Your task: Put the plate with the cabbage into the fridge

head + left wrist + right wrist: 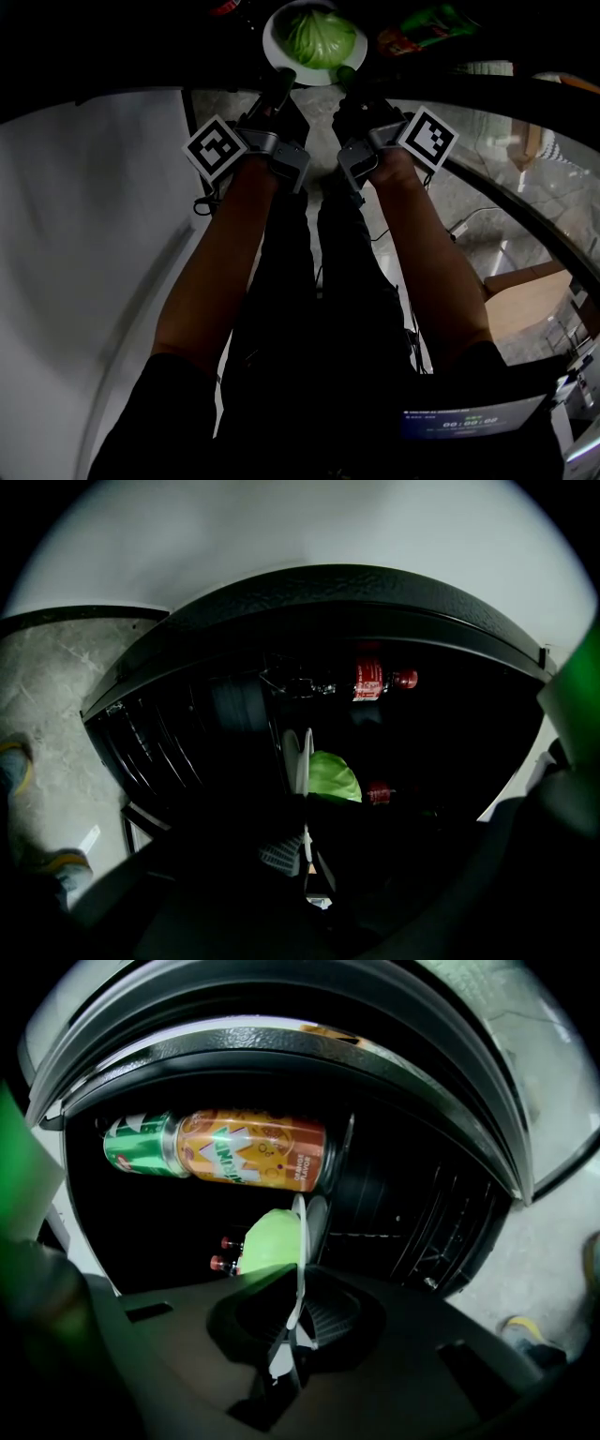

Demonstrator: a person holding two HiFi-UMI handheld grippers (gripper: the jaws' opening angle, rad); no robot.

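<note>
A white plate carrying a pale green cabbage hangs at the dark mouth of the fridge, top centre of the head view. My left gripper is shut on the plate's left rim and my right gripper on its right rim. From the left gripper the plate shows edge-on, with the cabbage to its right. From the right gripper the plate is also edge-on, the cabbage to its left.
Inside the fridge lie an orange can and a green can, a red-labelled bottle and red-capped bottles. Wire shelving lines the dark interior. A white door or wall stands left. Marbled floor lies below.
</note>
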